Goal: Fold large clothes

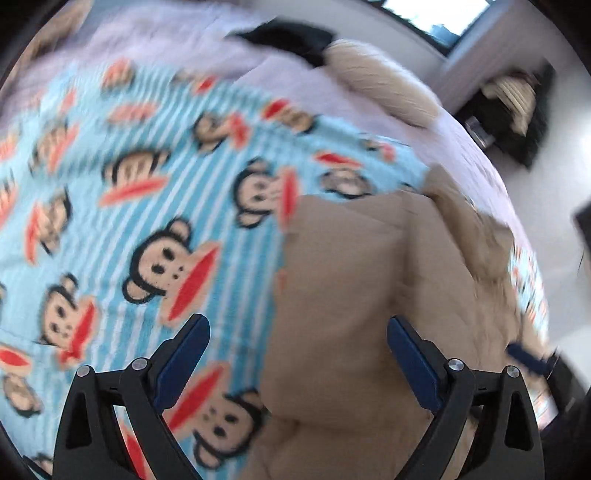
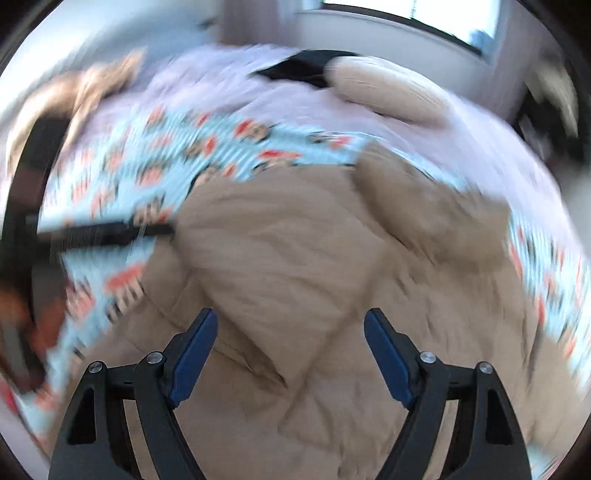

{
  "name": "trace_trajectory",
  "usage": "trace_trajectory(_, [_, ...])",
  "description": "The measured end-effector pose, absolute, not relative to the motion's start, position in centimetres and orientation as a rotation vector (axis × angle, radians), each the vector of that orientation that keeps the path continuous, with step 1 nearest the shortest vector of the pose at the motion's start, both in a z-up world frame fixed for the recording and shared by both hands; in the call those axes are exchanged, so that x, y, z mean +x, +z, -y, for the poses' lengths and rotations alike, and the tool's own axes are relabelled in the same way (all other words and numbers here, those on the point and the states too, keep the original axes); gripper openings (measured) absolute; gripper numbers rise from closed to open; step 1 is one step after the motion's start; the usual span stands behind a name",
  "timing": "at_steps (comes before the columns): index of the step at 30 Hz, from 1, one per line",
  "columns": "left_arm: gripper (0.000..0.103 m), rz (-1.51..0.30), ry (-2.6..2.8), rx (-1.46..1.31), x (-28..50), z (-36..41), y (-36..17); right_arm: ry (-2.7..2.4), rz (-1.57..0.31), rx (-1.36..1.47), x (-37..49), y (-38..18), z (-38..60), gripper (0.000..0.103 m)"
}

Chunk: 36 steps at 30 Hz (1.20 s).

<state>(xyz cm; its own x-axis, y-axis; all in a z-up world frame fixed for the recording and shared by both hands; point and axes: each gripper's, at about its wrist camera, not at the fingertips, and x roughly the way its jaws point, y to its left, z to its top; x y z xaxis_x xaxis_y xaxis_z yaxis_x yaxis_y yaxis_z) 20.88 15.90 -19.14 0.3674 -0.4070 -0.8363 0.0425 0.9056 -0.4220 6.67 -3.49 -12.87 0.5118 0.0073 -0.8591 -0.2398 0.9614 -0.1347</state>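
A large tan garment lies crumpled on a blue striped blanket with monkey faces. My left gripper hangs open over the garment's left edge, with nothing between its blue pads. In the right wrist view the same tan garment fills the middle, a bunched fold rising at its far right. My right gripper stands open above it, with nothing between its pads. A dark blurred bar reaches in from the left toward the garment's edge. Both views are blurred.
The blanket covers a bed with a lilac sheet. At the far side lie a beige pillow and a black item. Dark furniture stands past the bed's right side, below a window.
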Motion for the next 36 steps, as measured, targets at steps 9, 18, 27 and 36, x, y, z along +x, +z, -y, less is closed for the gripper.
trace_trajectory(9, [0.046,-1.255,-0.408,-0.498,23.1,-14.1,-23.1,-0.071,-0.939,-0.216,9.1,-13.6,5.9,0.008])
trace_trajectory(18, [0.044,-1.08,-0.297,0.088,20.5,-6.8,-20.2,-0.215,-0.962,0.961,4.0,-19.7,25.4,0.007])
trace_trajectory(27, [0.046,-1.024,-0.251,-0.015,19.4,-11.9,-15.3,-0.373,-0.985,0.874,0.3,-16.5,28.0,0.042])
trace_trajectory(36, [0.046,-1.156,-0.231,0.027,19.7,-8.5,-20.3,-0.227,-1.013,0.518,5.1,-14.5,24.9,0.025])
